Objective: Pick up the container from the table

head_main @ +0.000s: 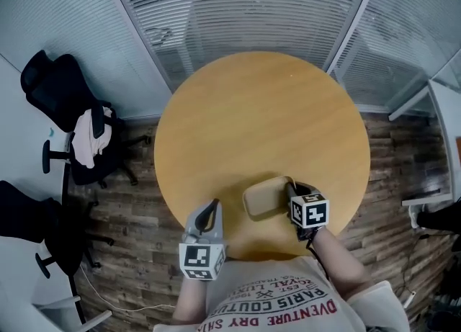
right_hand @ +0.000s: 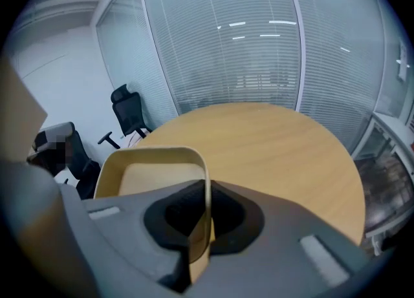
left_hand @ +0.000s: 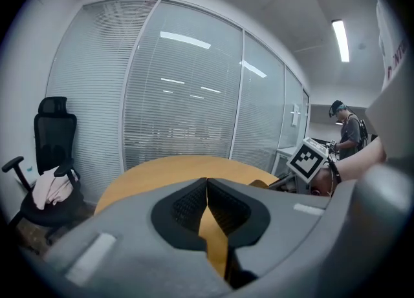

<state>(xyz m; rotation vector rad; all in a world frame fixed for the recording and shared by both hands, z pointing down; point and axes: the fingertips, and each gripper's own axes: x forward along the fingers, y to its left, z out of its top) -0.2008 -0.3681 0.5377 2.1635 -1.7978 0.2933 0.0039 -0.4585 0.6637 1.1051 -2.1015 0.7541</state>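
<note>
Right gripper point(right_hand: 206, 220) pinches the container point(right_hand: 150, 172) wall; office chairs point(head_main: 68, 118) stand beside the table point(head_main: 259, 111).

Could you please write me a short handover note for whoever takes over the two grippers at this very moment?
Right gripper: jaws shut on one side wall of the shallow beige rounded-rectangle container, with the wall clamped between the pads.
Left gripper: jaws together with nothing between them, at the near edge of the round wooden table, left of the container.
Done: the container is gripped. It looks tilted and raised off the table top, though the gap is hard to confirm.
Left: get it fully clear of the table and hold it steady. A grip on one wall may let it swing.
</note>
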